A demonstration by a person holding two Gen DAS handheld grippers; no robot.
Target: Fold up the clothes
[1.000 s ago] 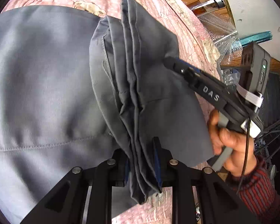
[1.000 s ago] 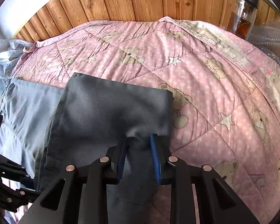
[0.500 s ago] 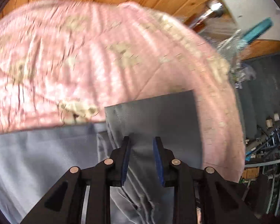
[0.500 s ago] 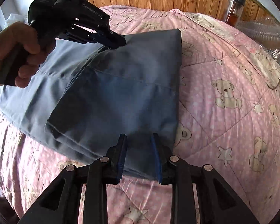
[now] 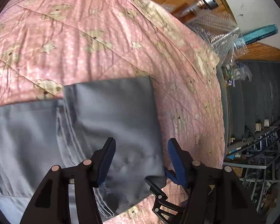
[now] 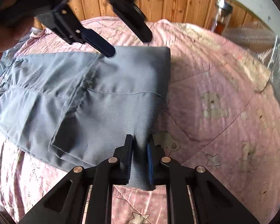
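Note:
A grey garment (image 5: pixel 112 112) (image 6: pixel 112 93) lies folded on a pink teddy-bear quilt (image 5: pixel 102 37) (image 6: pixel 224 112), its top layer doubled over the flatter part to the left. My left gripper (image 5: pixel 141 149) hovers open just above the folded layer, nothing between its blue pads. In the right wrist view that left gripper (image 6: pixel 128 44) hangs over the garment's far edge, held by a hand. My right gripper (image 6: pixel 139 145) is shut on the garment's near corner, cloth pinched between its pads. The right gripper's tip (image 5: pixel 161 177) shows at the fold's lower right corner.
A glass jar with a metal lid (image 5: pixel 205 0) (image 6: pixel 222 13) and bubble wrap (image 5: pixel 220 31) (image 6: pixel 252 35) stand beyond the quilt against the wood-panel wall (image 6: pixel 177 3). The bed's edge drops off at the right to dark flooring and metal frames (image 5: pixel 252 130).
The lifted bunch of cloth has been laid down flat as a fold. My left gripper let go and opened wide. The right gripper still pinches its corner.

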